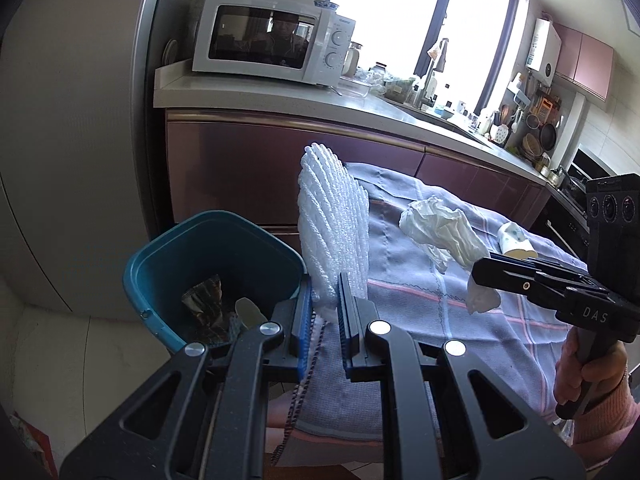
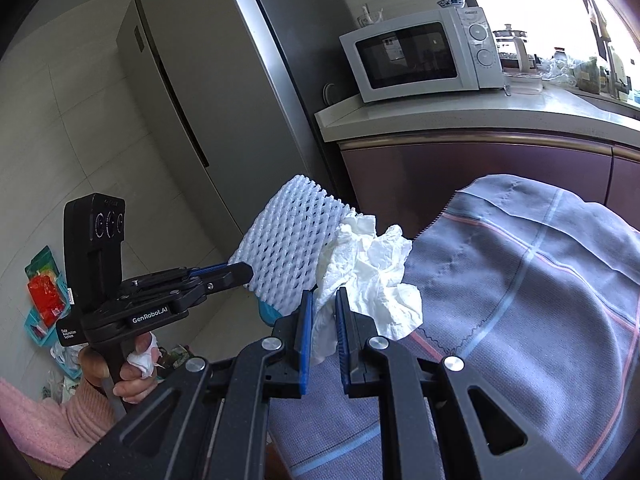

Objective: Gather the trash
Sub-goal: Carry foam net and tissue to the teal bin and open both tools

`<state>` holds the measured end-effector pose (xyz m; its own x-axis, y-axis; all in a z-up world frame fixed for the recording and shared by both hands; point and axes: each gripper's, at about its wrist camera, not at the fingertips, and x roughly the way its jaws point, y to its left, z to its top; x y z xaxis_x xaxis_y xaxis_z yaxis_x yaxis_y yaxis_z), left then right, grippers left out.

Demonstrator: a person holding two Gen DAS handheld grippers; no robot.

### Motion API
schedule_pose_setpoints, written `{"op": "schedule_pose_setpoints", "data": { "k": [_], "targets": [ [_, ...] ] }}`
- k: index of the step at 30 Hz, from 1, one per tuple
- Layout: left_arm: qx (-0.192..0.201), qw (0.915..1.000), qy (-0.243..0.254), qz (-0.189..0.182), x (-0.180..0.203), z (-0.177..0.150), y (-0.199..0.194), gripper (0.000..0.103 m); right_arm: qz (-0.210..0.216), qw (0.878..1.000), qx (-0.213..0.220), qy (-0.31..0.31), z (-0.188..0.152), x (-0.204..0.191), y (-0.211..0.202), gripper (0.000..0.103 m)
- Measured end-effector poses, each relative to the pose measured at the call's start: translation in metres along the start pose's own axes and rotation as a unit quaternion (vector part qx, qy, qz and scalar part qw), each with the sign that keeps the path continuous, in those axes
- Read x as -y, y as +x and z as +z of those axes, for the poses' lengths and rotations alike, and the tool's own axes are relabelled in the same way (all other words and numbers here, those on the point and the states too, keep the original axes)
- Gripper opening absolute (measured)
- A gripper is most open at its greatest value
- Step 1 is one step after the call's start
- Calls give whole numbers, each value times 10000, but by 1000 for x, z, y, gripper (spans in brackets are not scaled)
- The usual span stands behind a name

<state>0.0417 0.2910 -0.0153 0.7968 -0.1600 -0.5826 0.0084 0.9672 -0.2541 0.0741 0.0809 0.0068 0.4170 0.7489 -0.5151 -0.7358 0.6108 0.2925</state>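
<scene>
My left gripper (image 1: 326,312) is shut on a white foam fruit net (image 1: 332,224), holding it upright at the table's left edge, beside a teal trash bin (image 1: 208,268) that holds foil scraps. My right gripper (image 2: 322,316) is shut on a crumpled white tissue (image 2: 368,276) above the grey checked tablecloth (image 2: 520,300). In the left wrist view the right gripper (image 1: 480,268) and its tissue (image 1: 440,228) are to the right. In the right wrist view the left gripper (image 2: 240,270) holds the foam net (image 2: 288,240) at left. A small white cup-like item (image 1: 514,240) lies on the cloth behind the right gripper.
A kitchen counter (image 1: 280,100) with a white microwave (image 1: 272,38) runs behind the table. A grey refrigerator (image 2: 192,80) stands to the left. Coloured packages (image 2: 44,292) lie on the tiled floor. The sink area (image 1: 440,108) is cluttered.
</scene>
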Motion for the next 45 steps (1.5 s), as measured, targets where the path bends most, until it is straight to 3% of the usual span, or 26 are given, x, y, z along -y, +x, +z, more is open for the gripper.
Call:
{"op": "schedule_pose_setpoints", "data": {
  "k": [16, 45],
  "targets": [
    [10, 9987, -308, 397, -41, 4, 1, 13, 158, 9990, -266, -331, 17, -14, 39, 10],
    [-129, 9953, -512, 807, -62, 3, 24, 13, 323, 9954, -650, -624, 38, -33, 105, 10]
  ]
}}
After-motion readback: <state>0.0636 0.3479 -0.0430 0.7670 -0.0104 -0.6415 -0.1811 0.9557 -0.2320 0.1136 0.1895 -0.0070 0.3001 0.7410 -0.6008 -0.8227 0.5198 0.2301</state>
